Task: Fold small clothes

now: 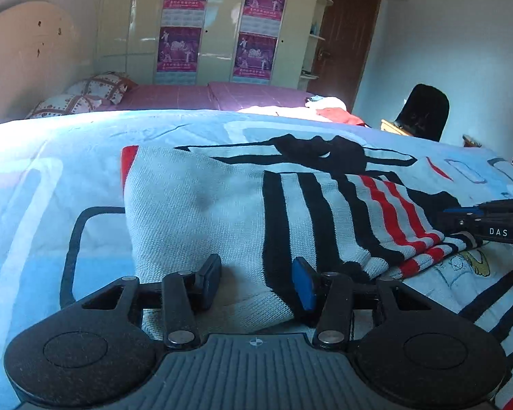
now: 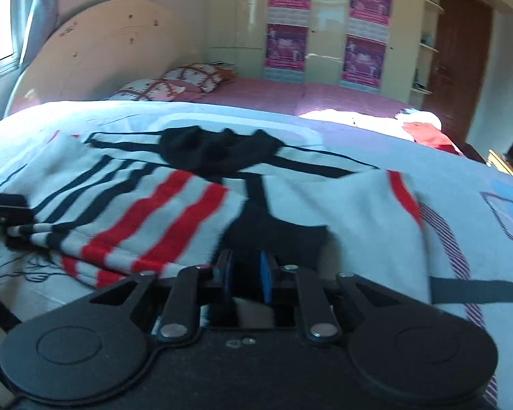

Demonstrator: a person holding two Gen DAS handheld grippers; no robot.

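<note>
Left wrist view: knit sweater (image 1: 222, 205), white with black and red stripes, lies spread on the bed (image 1: 51, 171), filling the frame's centre. Soft, light, floppy knit; likely drapes and stretches, so best taken at a hem or folded edge, not mid-panel. Left hand-held gripper (image 1: 258, 282) at lower centre, jaws apart, the sweater's near edge running between the pads; whether the pads press it, cannot tell. Right hand-held gripper (image 1: 475, 225) at right edge, at the striped fold.

Right wrist view: sweater (image 2: 352, 212) across the middle, black collar at upper centre. Right hand-held gripper (image 2: 246, 275) at lower centre, jaws nearly together, dark fabric between them; apparently pinching the near edge.
</note>
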